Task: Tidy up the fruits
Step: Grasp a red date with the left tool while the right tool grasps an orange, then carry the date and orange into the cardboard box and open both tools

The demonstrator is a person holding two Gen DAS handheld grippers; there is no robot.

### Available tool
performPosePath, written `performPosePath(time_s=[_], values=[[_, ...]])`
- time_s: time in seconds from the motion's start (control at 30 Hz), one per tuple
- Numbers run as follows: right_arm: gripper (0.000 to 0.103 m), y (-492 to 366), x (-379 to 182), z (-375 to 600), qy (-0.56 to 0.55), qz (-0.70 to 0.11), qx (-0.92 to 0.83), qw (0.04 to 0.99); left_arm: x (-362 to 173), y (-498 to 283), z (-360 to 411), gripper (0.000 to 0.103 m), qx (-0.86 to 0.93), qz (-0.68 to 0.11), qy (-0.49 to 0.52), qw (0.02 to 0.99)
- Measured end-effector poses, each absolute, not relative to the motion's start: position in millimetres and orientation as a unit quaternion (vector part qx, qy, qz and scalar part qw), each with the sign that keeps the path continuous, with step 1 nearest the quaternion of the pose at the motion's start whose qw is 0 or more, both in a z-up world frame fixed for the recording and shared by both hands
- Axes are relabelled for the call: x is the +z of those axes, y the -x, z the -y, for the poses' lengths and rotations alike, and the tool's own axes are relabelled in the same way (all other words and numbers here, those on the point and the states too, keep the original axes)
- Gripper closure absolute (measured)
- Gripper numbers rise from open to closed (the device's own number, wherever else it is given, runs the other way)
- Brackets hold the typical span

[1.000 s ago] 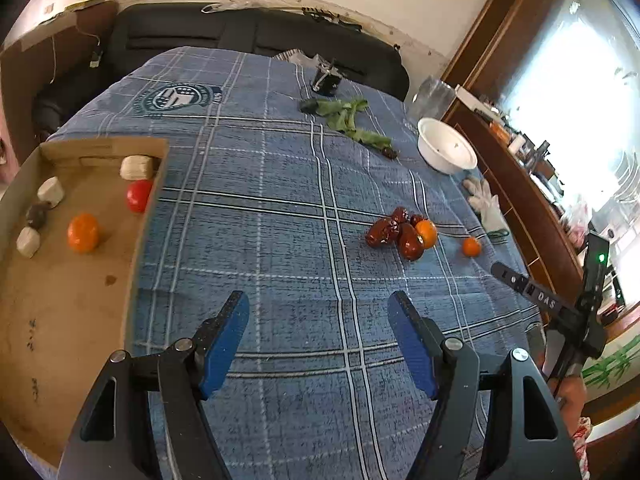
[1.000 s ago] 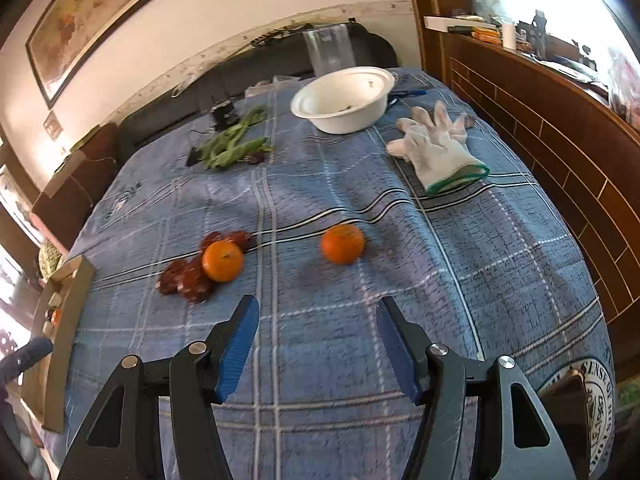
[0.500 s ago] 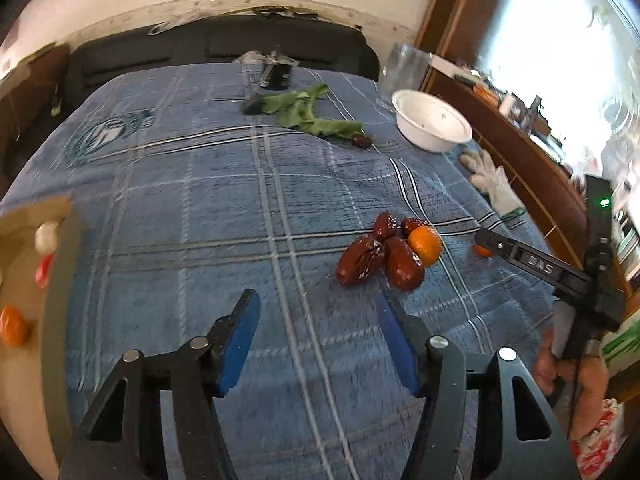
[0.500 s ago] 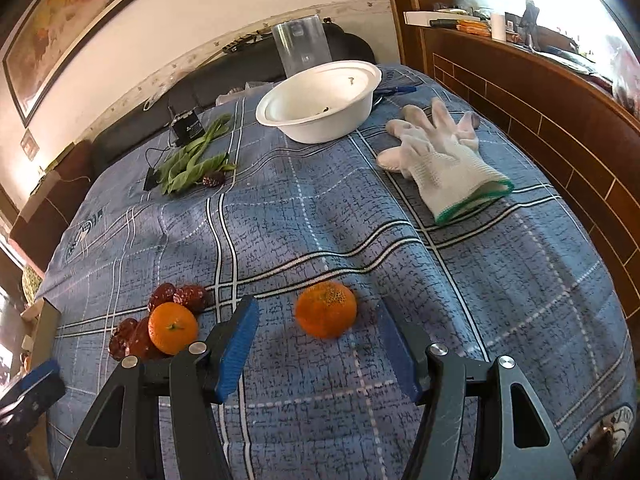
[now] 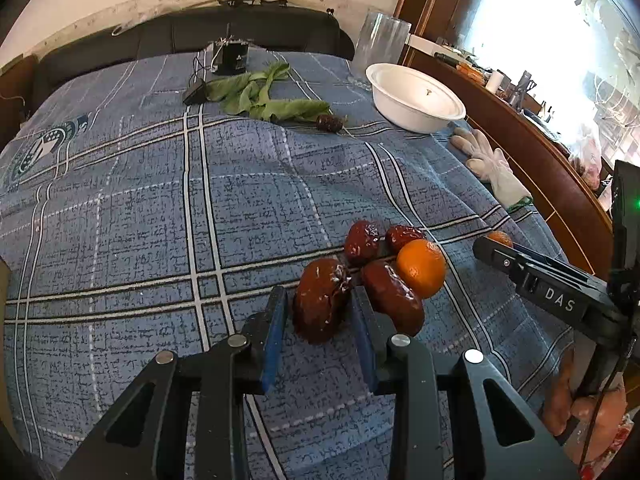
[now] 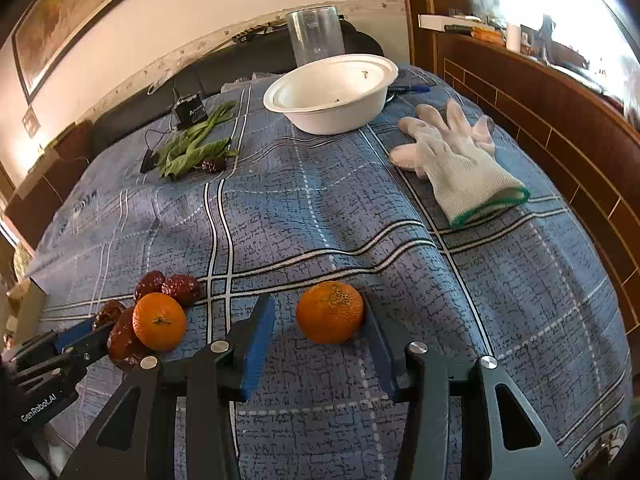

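A pile of dark red dates and a mandarin [image 5: 422, 268] lies on the blue checked cloth [image 5: 160, 208]. My left gripper [image 5: 318, 294] is down on the nearest date [image 5: 322, 304]. Its jaws are closing, and the blue pads [image 5: 276, 336] sit against the date's sides. A second mandarin [image 6: 330, 312] lies between the fingers of my right gripper [image 6: 316, 300]. Those jaws are closing too. The right pad [image 6: 378, 344] touches the fruit and a gap shows on the left. The right wrist view shows the left gripper's tip [image 6: 60, 344] at the pile [image 6: 160, 326].
A white bowl [image 6: 332, 92] and a clear container [image 6: 316, 36] stand at the back. A white glove [image 6: 456, 168] lies to the right, near the wooden ledge [image 6: 560, 128]. Green leaves [image 6: 192, 148], a lone date [image 5: 330, 123] and a black device [image 5: 234, 58] lie far left.
My left gripper swung right from the wooden tray to the date pile, sank and narrowed around a date. My right gripper came forward around the mandarin and narrowed.
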State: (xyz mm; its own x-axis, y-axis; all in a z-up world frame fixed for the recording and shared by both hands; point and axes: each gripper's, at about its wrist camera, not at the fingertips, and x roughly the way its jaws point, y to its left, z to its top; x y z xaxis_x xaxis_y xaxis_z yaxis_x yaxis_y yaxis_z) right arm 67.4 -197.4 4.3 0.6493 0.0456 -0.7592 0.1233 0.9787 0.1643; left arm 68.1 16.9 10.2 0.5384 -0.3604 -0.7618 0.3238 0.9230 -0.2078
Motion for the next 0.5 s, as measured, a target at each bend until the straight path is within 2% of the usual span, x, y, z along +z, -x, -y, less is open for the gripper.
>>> performPosePath(time_s=[0.03,0.07,0.5], values=[[0.066,-67.3,4.4,195.7,-0.096,-0.418,-0.023,0.903,10.2,-66.9,-17.0,0.073,-0.198,-0.438,0.020,0.877],[0.070,-66.9,4.3,194.6,-0.091,-0.419,-0.024,0.903,10.1,-66.0,-17.6,0.077,-0.201,-0.439,0.021,0.876],[0.070,-54.6,11.6,188.0,-0.086,-0.398,-0.031,0.913,12.5,-65.7,-45.1,0.078,-0.192,-0.429,0.067,0.880]])
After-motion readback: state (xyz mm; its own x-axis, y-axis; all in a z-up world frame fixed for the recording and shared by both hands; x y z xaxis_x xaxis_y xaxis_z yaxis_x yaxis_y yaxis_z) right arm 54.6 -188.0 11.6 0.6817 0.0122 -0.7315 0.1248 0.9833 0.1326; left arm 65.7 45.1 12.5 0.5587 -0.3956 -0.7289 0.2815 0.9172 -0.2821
